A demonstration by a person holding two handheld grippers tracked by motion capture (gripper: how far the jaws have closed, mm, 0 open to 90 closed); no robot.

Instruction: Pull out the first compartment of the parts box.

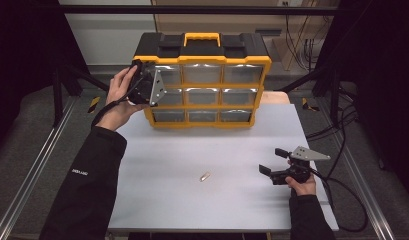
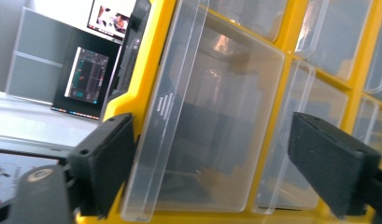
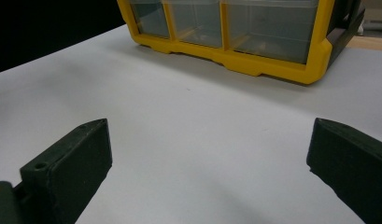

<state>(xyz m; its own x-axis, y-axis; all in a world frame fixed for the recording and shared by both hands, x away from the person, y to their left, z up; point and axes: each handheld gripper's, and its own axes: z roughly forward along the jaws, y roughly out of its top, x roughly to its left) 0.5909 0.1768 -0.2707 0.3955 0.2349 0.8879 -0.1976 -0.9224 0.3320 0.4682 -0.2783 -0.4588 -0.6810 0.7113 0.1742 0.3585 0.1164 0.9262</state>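
Clear drawer [image 2: 212, 121] between left hand-held gripper [image 2: 212, 172] jaws, seemingly ungripped.

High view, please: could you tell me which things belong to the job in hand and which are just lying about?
In the job:
- left tool, jaws around a clear drawer
- yellow organizer

Lying about:
- small metal piece on the table
- right tool, open, resting
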